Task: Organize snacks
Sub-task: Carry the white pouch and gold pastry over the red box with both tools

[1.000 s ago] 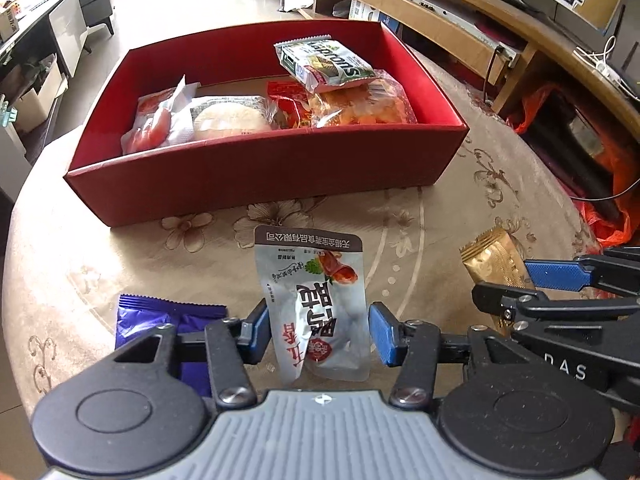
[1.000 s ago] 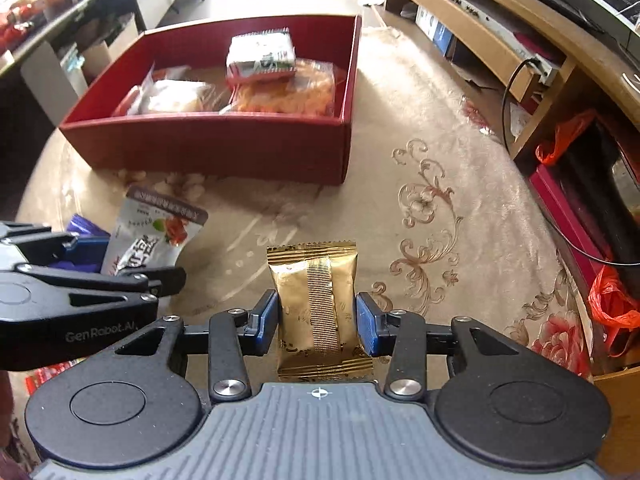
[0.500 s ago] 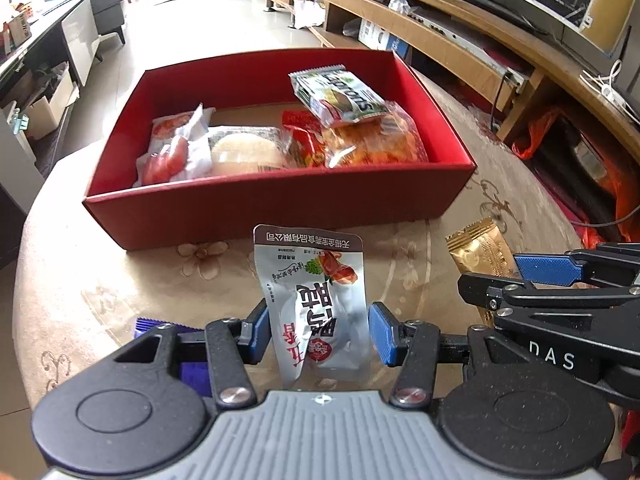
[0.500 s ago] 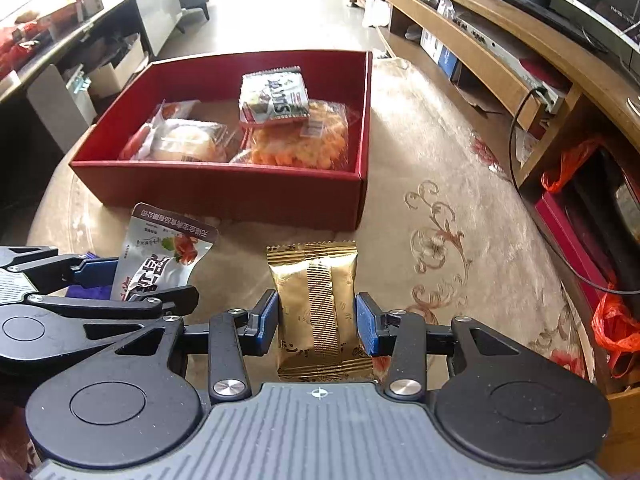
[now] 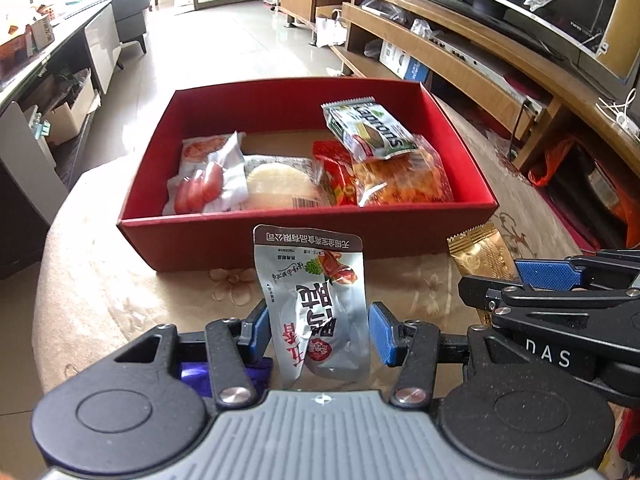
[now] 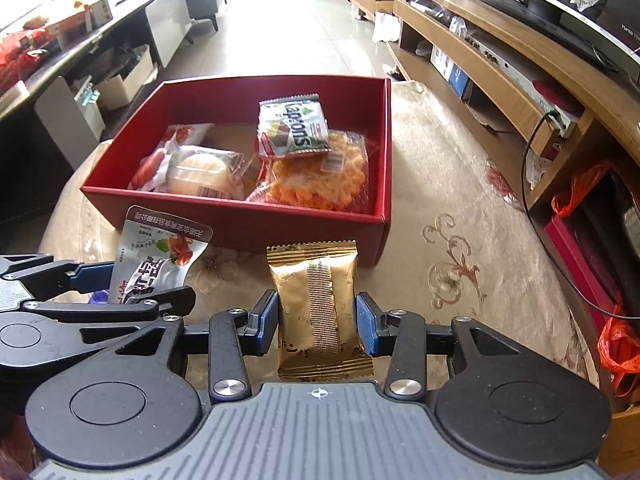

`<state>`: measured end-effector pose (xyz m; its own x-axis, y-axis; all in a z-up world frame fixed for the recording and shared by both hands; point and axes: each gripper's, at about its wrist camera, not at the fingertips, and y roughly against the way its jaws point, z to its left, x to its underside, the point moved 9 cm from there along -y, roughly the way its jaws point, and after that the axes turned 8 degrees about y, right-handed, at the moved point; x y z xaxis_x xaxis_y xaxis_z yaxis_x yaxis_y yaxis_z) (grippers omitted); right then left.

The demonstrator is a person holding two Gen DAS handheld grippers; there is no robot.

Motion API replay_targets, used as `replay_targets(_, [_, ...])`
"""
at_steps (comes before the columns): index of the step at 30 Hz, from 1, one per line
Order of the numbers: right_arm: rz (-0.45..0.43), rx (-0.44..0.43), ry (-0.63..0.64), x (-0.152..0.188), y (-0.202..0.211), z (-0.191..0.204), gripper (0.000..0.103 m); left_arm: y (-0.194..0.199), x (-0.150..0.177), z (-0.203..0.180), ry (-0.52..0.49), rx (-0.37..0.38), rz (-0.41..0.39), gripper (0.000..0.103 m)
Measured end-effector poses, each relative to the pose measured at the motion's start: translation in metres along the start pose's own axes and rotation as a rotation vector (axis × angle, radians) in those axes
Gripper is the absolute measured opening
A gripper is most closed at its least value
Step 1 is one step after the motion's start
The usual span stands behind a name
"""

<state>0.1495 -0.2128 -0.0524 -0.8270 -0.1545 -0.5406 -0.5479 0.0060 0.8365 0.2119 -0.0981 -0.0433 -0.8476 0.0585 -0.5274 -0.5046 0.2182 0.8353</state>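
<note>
While several snacks are already lying in the red box, the left gripper is pinching a silver pouch and the right gripper a gold packet, both hanging short of it; a purple packet is waiting on the counter.

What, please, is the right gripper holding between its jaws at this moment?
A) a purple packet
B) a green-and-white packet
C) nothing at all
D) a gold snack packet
D: in the right wrist view the right gripper has its jaws closed on the gold snack packet, held up short of the red box.
</note>
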Motion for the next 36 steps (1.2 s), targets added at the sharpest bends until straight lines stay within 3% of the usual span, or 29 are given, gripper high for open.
replay_targets(13, [-0.057, 0.01, 0.006, -0.028, 0.007, 0.001, 0.05, 0.01, -0.028, 0.006, 0.023, -0.018, -0.069, 0.046])
replay_targets(26, [-0.128, 0.011, -0.02, -0.082, -0.003, -0.01, 0.05, 0.001, -0.089, 0.011, 0.065, -0.037, -0.151, 0.045])
replay_targets(36, [-0.103, 0.009, -0.012, -0.1, -0.036, -0.011, 0.05, -0.034, -0.104, 0.023, 0.107, -0.069, -0.119, 0.045])
